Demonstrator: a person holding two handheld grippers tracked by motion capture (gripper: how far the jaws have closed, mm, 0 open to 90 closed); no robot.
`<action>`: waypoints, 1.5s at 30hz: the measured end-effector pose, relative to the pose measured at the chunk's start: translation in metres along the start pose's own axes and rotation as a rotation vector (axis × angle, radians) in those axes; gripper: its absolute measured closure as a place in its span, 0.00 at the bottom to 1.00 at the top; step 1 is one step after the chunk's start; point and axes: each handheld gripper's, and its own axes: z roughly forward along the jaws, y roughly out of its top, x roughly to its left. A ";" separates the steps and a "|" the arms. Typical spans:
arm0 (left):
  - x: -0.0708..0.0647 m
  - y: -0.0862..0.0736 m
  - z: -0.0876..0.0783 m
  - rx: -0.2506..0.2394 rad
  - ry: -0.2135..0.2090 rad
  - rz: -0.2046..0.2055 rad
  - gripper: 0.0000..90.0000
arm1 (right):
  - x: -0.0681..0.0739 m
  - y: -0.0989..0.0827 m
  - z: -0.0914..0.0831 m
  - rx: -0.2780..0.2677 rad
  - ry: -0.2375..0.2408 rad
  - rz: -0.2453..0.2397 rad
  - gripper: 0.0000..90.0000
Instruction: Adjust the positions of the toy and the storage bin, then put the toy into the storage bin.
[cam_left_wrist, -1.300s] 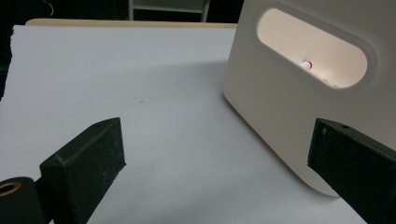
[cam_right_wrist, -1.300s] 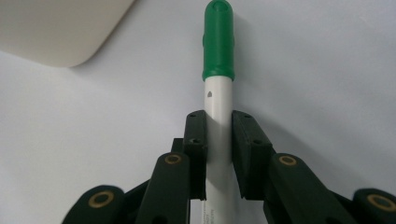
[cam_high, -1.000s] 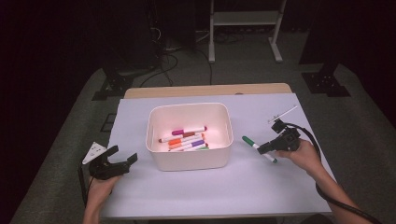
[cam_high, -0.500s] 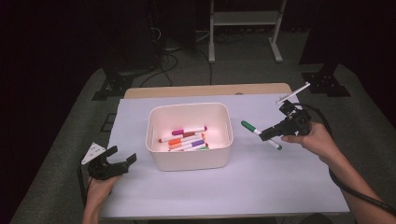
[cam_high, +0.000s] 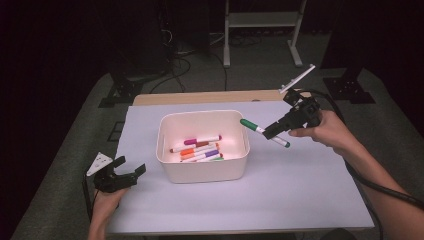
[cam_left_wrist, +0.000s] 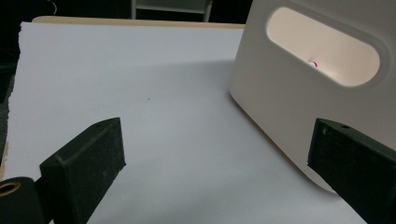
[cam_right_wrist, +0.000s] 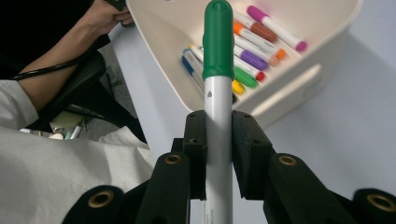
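A: Right hand-held gripper (cam_high: 270, 132)?
B: Clamped on green-capped marker (cam_high: 264, 132), white barrel pinched between jaws, cap end reaching over right rim of white bin (cam_high: 202, 172). Held above desk (cam_high: 300, 195), toward its right edge.
A: Left hand-held gripper (cam_high: 131, 169)?
B: Spread wide, nothing between jaws; sat at desk's left front corner, beside bin.
A: Bin contents?
B: Loose markers (cam_high: 200, 147): pink, orange, purple, green noted.

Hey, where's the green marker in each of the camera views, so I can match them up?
High view: green marker right of centre, in the right hand-held gripper.
Left gripper view: not in this picture.
Right gripper view: centre, clamped between the jaws.
Shared landmark: white bin.
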 end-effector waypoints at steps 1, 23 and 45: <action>0.000 0.000 0.000 0.001 0.000 0.000 0.03 | 0.002 0.005 0.002 0.007 0.004 -0.010 0.84; 0.003 0.000 -0.001 -0.004 -0.003 -0.003 0.03 | 0.024 0.071 0.069 0.136 0.107 -0.156 0.84; 0.004 0.000 -0.002 -0.014 -0.004 -0.006 0.03 | 0.025 0.097 0.129 0.244 0.166 -0.214 0.84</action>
